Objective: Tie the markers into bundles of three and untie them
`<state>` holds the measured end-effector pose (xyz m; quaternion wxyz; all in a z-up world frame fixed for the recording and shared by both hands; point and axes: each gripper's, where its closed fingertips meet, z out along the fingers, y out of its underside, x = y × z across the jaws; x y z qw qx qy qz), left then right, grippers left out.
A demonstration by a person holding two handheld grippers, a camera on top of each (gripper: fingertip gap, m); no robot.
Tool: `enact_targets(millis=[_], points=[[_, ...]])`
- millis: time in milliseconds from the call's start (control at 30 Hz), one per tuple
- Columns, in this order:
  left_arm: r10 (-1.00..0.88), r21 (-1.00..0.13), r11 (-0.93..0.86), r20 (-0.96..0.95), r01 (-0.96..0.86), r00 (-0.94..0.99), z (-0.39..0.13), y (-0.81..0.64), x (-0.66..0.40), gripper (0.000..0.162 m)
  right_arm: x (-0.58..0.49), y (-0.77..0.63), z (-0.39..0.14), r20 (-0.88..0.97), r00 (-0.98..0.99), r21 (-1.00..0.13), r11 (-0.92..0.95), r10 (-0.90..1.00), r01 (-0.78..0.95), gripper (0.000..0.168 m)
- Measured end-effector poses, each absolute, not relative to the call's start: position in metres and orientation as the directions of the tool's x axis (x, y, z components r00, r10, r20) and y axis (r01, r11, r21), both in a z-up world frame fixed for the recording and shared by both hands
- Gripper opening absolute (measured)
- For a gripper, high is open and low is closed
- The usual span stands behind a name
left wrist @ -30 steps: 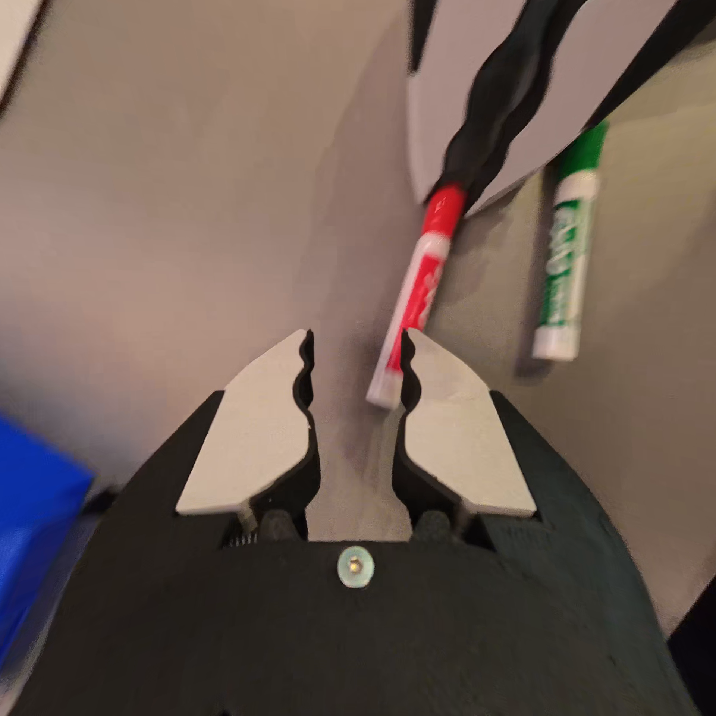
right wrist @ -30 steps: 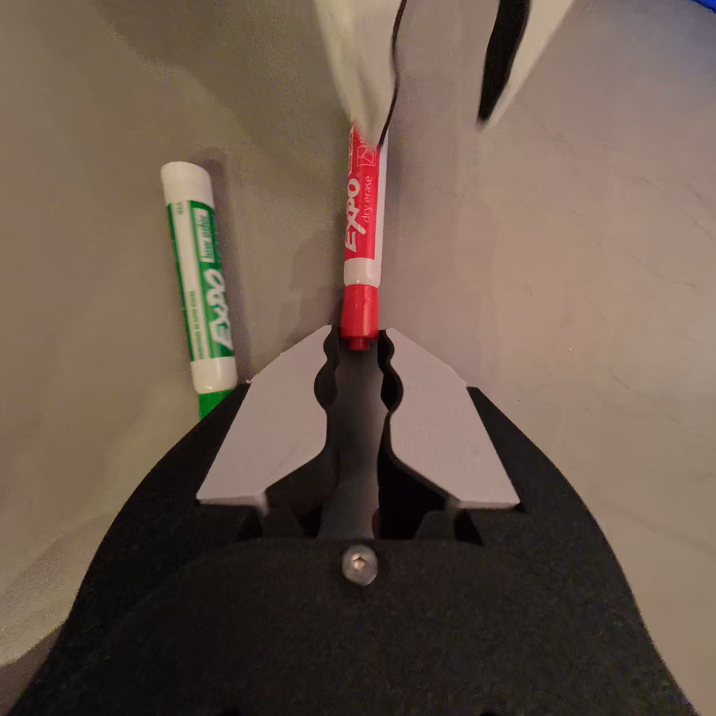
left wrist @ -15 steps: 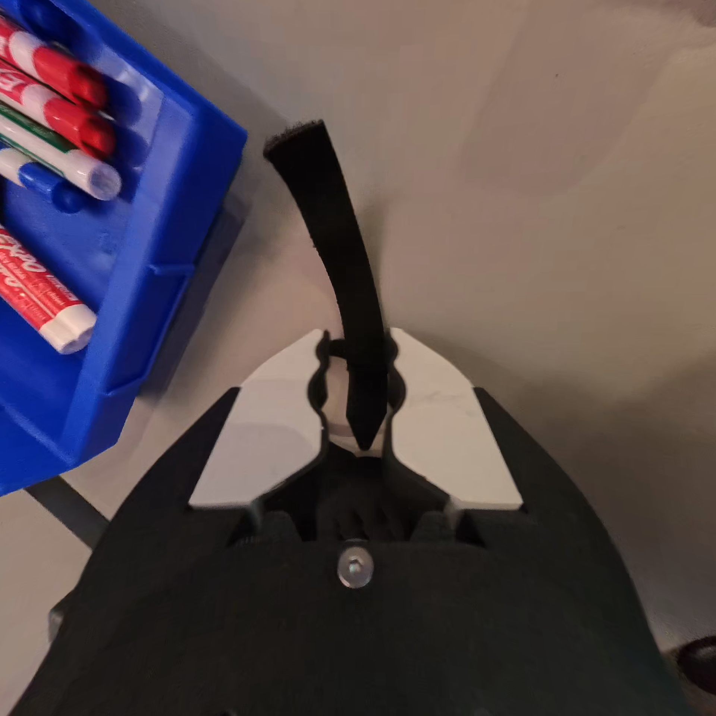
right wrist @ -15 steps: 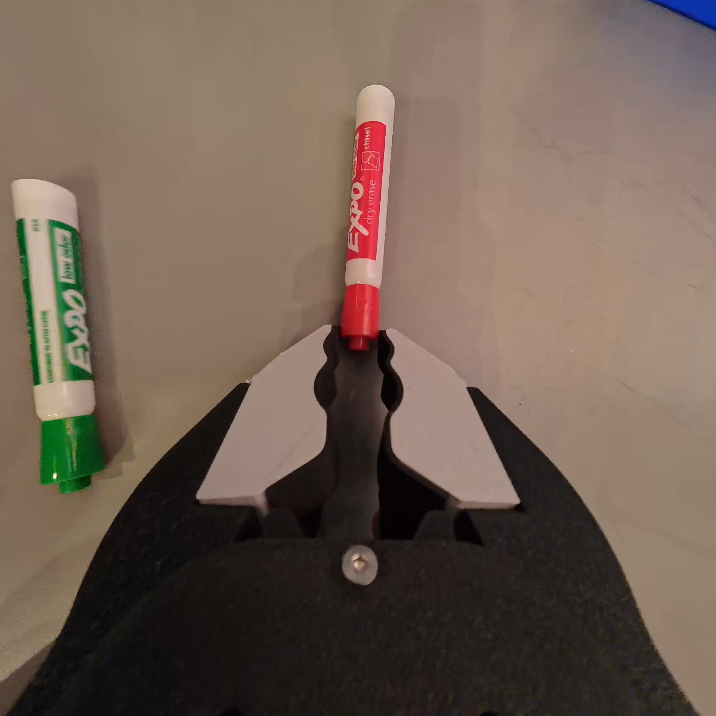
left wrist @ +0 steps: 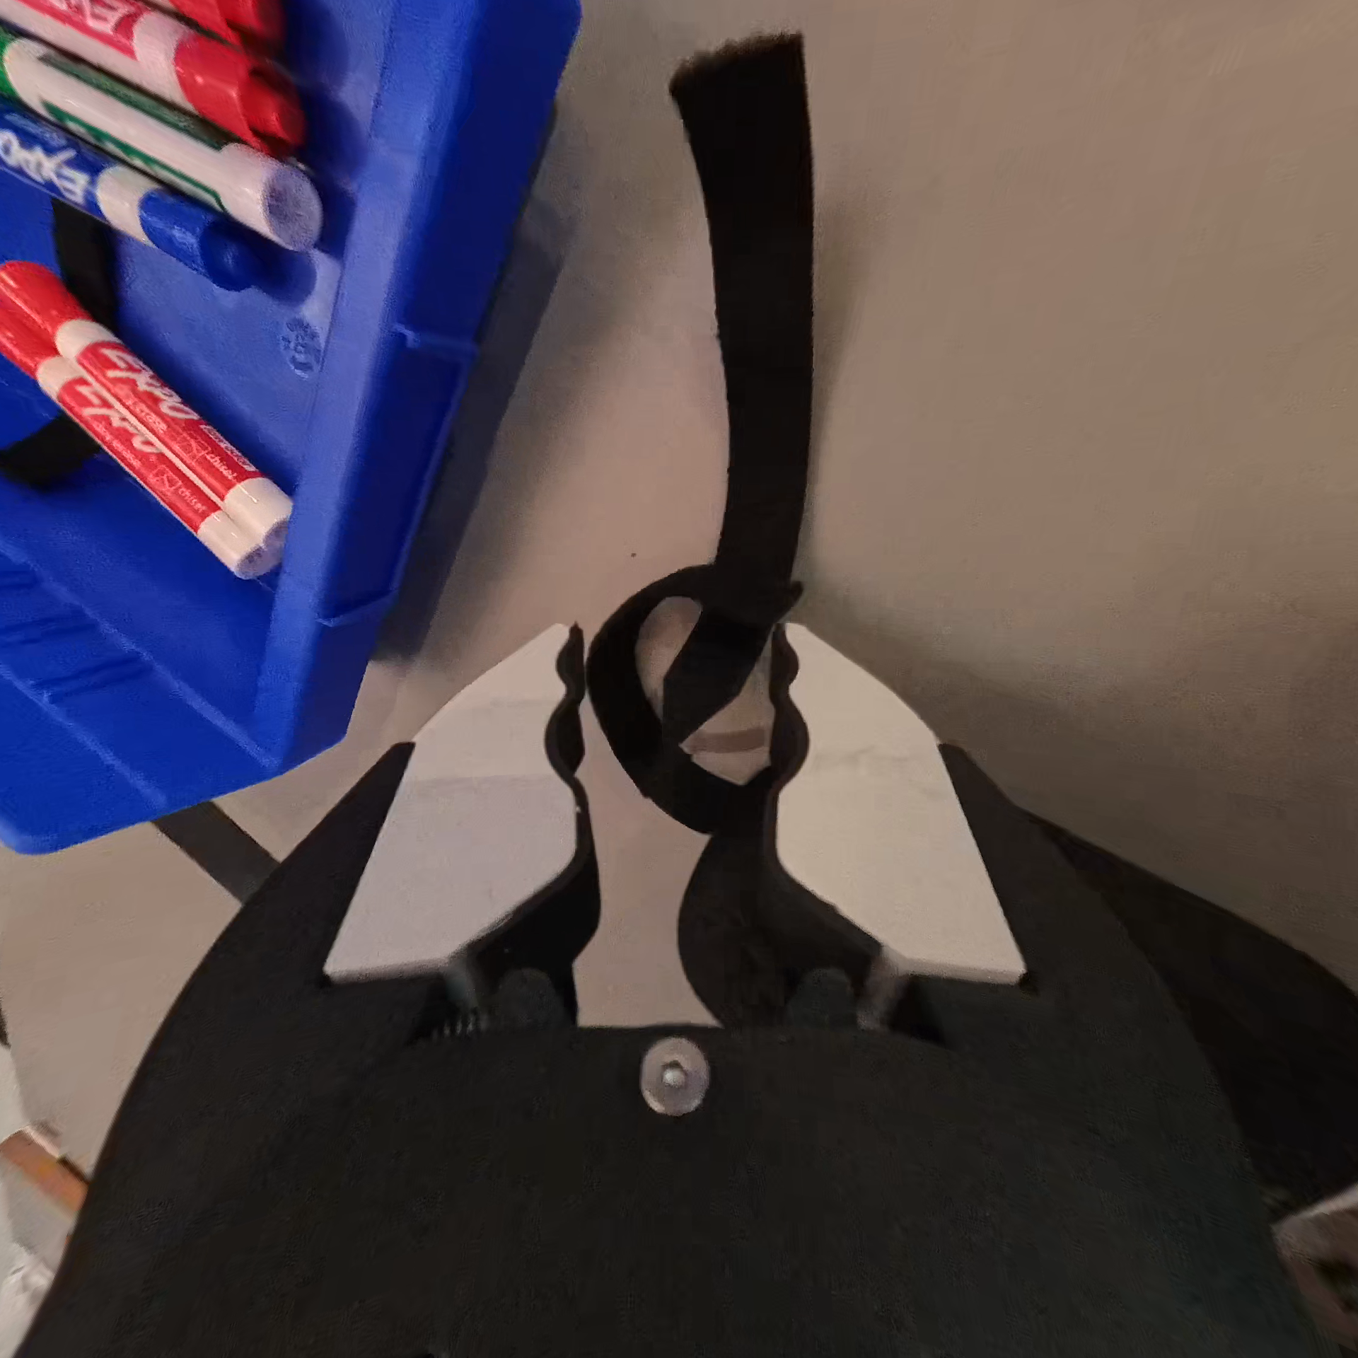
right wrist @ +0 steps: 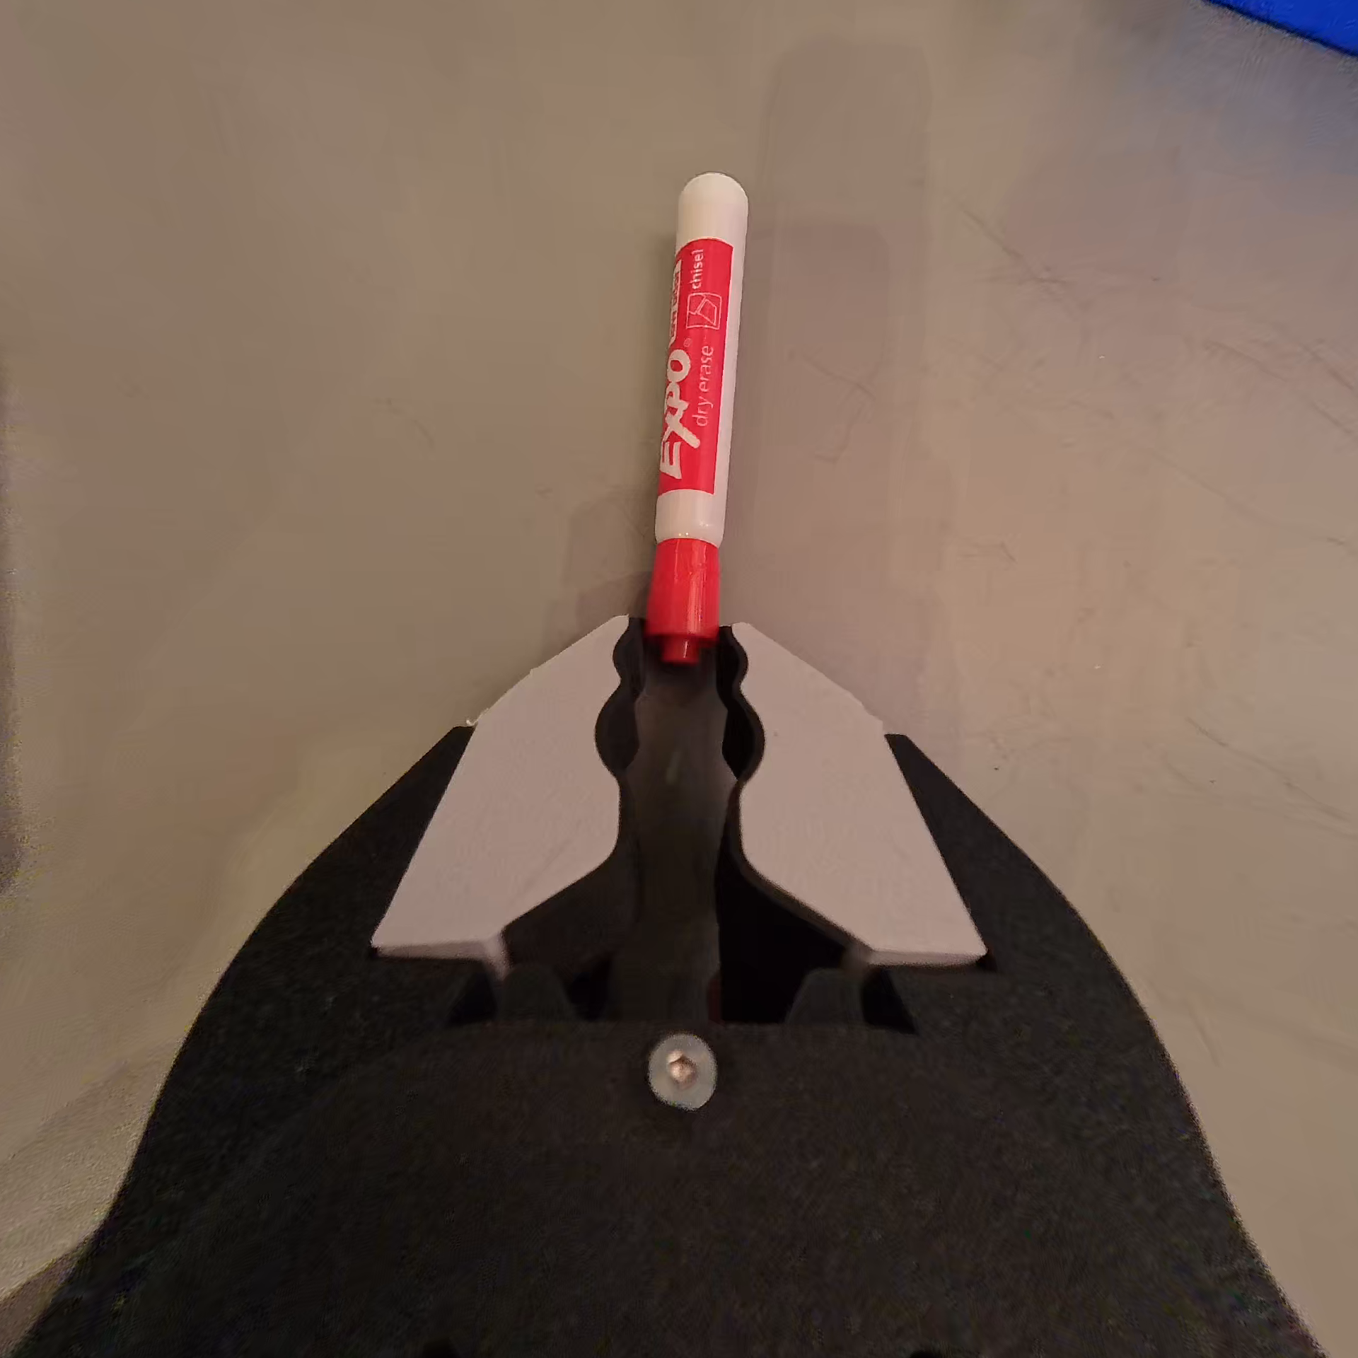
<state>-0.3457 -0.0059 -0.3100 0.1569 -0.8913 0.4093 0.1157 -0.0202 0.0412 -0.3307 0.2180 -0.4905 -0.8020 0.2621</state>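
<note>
In the left wrist view my left gripper [left wrist: 676, 647] is open just above the grey table. A black hook-and-loop strap [left wrist: 757, 331] lies between its fingers: a small loop sits at the tips against the right finger, and the tail runs straight away from me. In the right wrist view my right gripper [right wrist: 682, 636] is shut on the cap end of a red marker [right wrist: 698, 382], which points away from me over the table. No other loose marker shows.
A blue bin [left wrist: 411, 367] stands close to the left of my left gripper and holds several red, green and blue markers [left wrist: 169, 433], some with a black strap around them. A blue corner [right wrist: 1308, 22] shows at the top right of the right wrist view. Across from one pair of fingers to the other is roughly 35 cm.
My left gripper swung from the red marker to beside the blue bin with the strap, then opened its jaws. My right gripper kept the red marker; the green marker left its view.
</note>
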Motion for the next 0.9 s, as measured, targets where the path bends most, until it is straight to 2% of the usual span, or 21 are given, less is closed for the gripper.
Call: enact_targets(millis=[33, 100, 133, 200, 267, 400, 500, 600, 733, 767, 800, 867, 900], points=[[-0.704, -0.186, -0.604, -0.331, -0.775, 0.628, -0.314, -0.005, -0.349, 0.045, -0.02, 0.041, -0.331, 0.09, -0.423, -0.634, 0.379, 0.902, 0.674, 0.019], [-0.729, -0.165, -0.588, -0.316, -0.792, 0.607, -0.325, -0.003, -0.353, 0.044, -0.02, 0.041, -0.331, 0.095, -0.425, -0.634, 0.384, 0.9, 0.672, 0.018], [-0.737, -0.158, -0.575, -0.326, -0.803, 0.592, -0.328, 0.0, -0.356, 0.037, -0.02, 0.041, -0.331, 0.095, -0.426, -0.635, 0.385, 0.9, 0.67, 0.019], [-0.724, -0.17, -0.586, -0.328, -0.792, 0.607, -0.327, 0.007, -0.361, 0.039, -0.02, 0.041, -0.331, 0.089, -0.425, -0.638, 0.38, 0.901, 0.67, 0.018], [-0.707, -0.182, -0.6, -0.337, -0.779, 0.623, -0.326, 0.013, -0.368, 0.029, -0.02, 0.041, -0.331, 0.09, -0.427, -0.641, 0.38, 0.9, 0.667, 0.019], [-0.672, -0.17, -0.629, -0.37, -0.758, 0.641, -0.322, 0.016, -0.386, 0.039, -0.02, 0.041, -0.331, 0.087, -0.428, -0.644, 0.378, 0.9, 0.665, 0.018], [-0.632, -0.24, -0.661, -0.331, -0.711, 0.7, -0.311, 0.012, -0.392, 0.041, -0.02, 0.04, -0.331, 0.084, -0.429, -0.646, 0.377, 0.899, 0.664, 0.018], [-0.617, -0.215, -0.692, -0.319, -0.689, 0.72, -0.314, 0.003, -0.404, 0.04, -0.02, 0.04, -0.331, 0.081, -0.43, -0.647, 0.376, 0.899, 0.663, 0.018], [-0.578, -0.11, -0.763, -0.323, -0.636, 0.749, -0.329, -0.01, -0.428, 0.04, -0.021, 0.04, -0.331, 0.08, -0.431, -0.649, 0.375, 0.899, 0.662, 0.019], [-0.563, -0.13, -0.776, -0.299, -0.617, 0.771, -0.33, -0.011, -0.429, 0.036, -0.021, 0.04, -0.331, 0.082, -0.431, -0.648, 0.376, 0.899, 0.662, 0.019], [-0.555, -0.137, -0.78, -0.299, -0.611, 0.776, -0.33, -0.012, -0.431, 0.018, -0.021, 0.04, -0.331, 0.082, -0.432, -0.648, 0.377, 0.898, 0.661, 0.019], [-0.563, -0.145, -0.776, -0.277, -0.613, 0.779, -0.333, -0.014, -0.43, 0.011, -0.021, 0.04, -0.331, 0.079, -0.432, -0.65, 0.375, 0.898, 0.661, 0.019], [-0.56, -0.149, -0.779, -0.275, -0.61, 0.782, -0.335, -0.015, -0.429, 0.002, -0.021, 0.039, -0.331, 0.077, -0.433, -0.652, 0.374, 0.898, 0.66, 0.019]])
